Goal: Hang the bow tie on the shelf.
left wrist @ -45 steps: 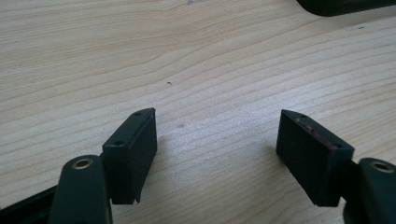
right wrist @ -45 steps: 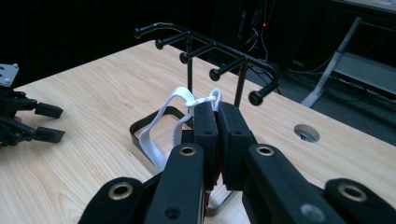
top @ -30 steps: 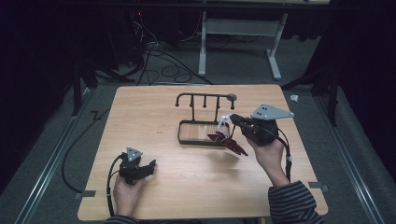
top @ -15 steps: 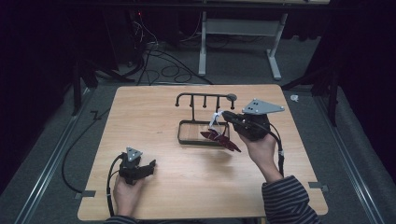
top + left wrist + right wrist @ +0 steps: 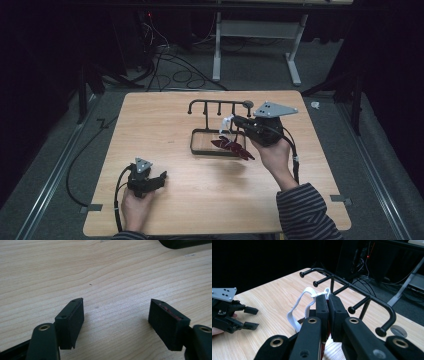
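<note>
A wooden surface (image 5: 210, 200) carried a black metal rack (image 5: 220, 107) with a row of knobbed pegs and a rectangular base frame, standing toward the far edge, right of the middle. The right claw (image 5: 231, 121), held in a hand (image 5: 274, 157) just on the near side of the pegs, was pressed together on a dark red cloth item (image 5: 232, 146) with a white loop (image 5: 299, 307), which hung down over the near right part of the rack's base. The left claw (image 5: 159, 178) rested near the near left corner with its jaws spread wide over bare wood, holding nothing.
</note>
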`<state>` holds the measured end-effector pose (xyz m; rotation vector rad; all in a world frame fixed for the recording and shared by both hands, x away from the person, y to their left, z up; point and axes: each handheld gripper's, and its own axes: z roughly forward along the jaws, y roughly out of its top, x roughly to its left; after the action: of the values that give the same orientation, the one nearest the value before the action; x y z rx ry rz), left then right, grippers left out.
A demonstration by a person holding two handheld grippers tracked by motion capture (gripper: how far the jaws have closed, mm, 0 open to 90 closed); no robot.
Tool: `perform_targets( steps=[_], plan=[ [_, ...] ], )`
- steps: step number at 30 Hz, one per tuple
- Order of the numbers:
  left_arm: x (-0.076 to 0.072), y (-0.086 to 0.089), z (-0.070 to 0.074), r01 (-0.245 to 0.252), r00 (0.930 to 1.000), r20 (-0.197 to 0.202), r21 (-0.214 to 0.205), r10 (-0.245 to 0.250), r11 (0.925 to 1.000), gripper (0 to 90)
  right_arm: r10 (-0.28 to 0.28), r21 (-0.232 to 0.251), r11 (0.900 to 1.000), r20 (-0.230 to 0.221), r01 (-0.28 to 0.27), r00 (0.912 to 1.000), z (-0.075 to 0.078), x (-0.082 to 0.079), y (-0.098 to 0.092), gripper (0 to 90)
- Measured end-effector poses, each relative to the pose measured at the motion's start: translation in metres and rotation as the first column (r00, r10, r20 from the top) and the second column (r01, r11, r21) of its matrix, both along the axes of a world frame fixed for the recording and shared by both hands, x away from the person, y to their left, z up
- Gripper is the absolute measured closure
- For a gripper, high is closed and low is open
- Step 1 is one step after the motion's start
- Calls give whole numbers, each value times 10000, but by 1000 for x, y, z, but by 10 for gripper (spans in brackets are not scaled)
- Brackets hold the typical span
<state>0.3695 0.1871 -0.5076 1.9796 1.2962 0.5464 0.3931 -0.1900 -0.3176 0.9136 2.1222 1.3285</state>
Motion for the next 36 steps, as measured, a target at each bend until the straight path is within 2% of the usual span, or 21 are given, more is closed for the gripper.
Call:
perform_targets(
  steps=[17, 36],
  plan=[
    [0, 0, 0, 29, 10000, -16, 43, -29, 10000, 291, -64, -50, 10000, -264, 62, 9996, -1, 19, 10, 887],
    [0, 0, 0, 42, 10000, -6, 11, -42, 10000, 291, -45, -255, 9997, -299, 38, 9995, 4, 38, 26, 886]
  ],
)
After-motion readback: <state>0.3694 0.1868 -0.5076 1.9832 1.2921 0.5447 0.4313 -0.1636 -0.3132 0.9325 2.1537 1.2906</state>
